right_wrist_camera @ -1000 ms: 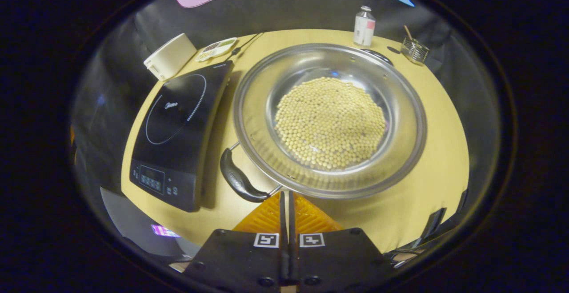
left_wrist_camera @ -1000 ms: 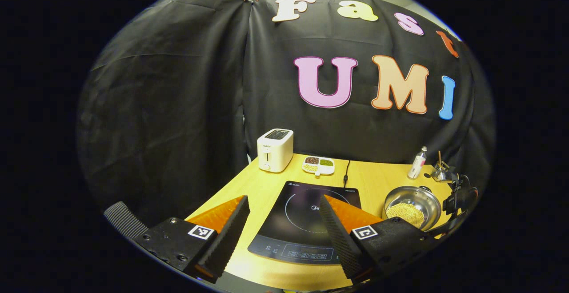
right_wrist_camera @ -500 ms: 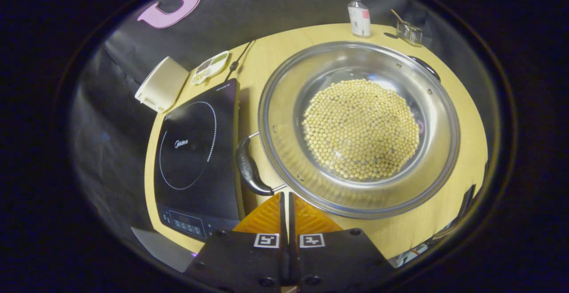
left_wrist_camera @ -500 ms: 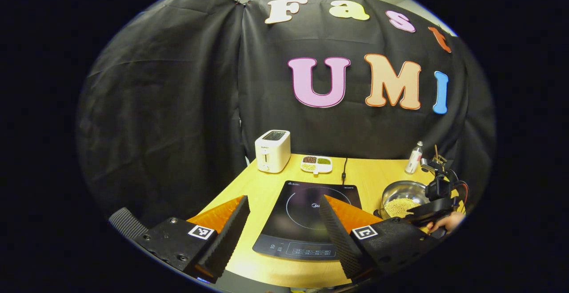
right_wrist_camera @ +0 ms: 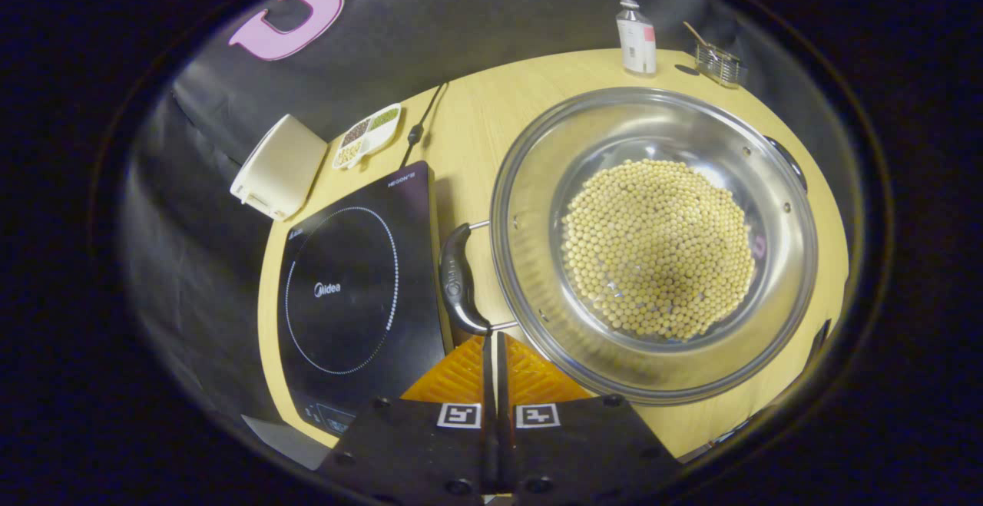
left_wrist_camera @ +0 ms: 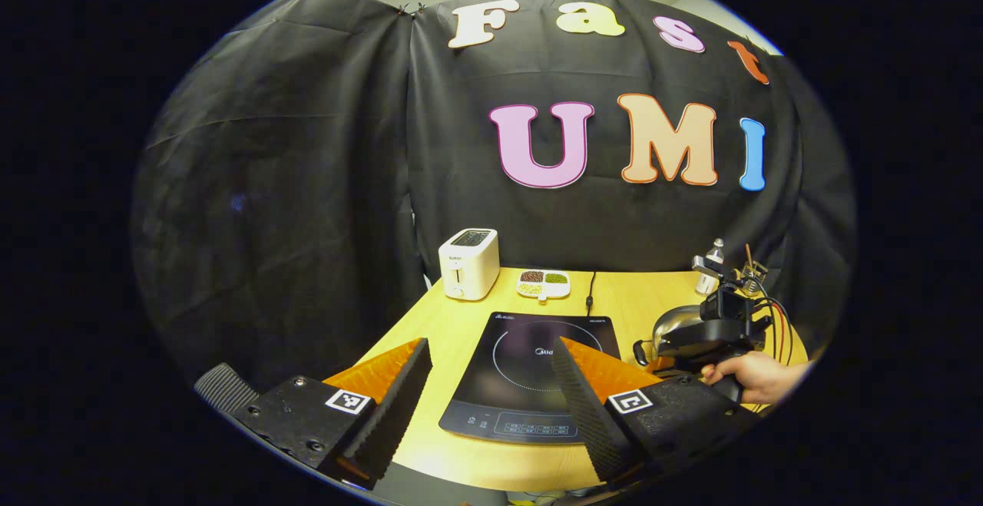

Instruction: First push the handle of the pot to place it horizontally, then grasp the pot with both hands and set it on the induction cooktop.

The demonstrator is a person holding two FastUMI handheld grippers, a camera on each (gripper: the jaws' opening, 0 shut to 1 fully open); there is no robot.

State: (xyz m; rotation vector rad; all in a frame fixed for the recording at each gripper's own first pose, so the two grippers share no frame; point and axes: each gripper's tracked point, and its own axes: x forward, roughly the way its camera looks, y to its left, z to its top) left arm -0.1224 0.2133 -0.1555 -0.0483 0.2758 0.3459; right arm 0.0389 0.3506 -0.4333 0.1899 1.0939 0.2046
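Pot (right_wrist_camera: 653, 241) now further right in right gripper view than a second ago, its near black handle (right_wrist_camera: 459, 291) swung round to lie alongside induction cooktop (right_wrist_camera: 353, 291) edge. My right gripper (right_wrist_camera: 491, 345), fingers pressed together, tip touching handle's lower end. Pot full of pale beans (right_wrist_camera: 656, 249), sits on wooden table (right_wrist_camera: 491, 114) just right of cooktop, not on it. My left gripper (left_wrist_camera: 491, 372) spread wide, nothing between, hovering before cooktop (left_wrist_camera: 530, 368). Hand (left_wrist_camera: 756, 375) grips right tool beside pot (left_wrist_camera: 680, 329).

L claw (left_wrist_camera: 488, 383) open above cooktop (left_wrist_camera: 537, 372).
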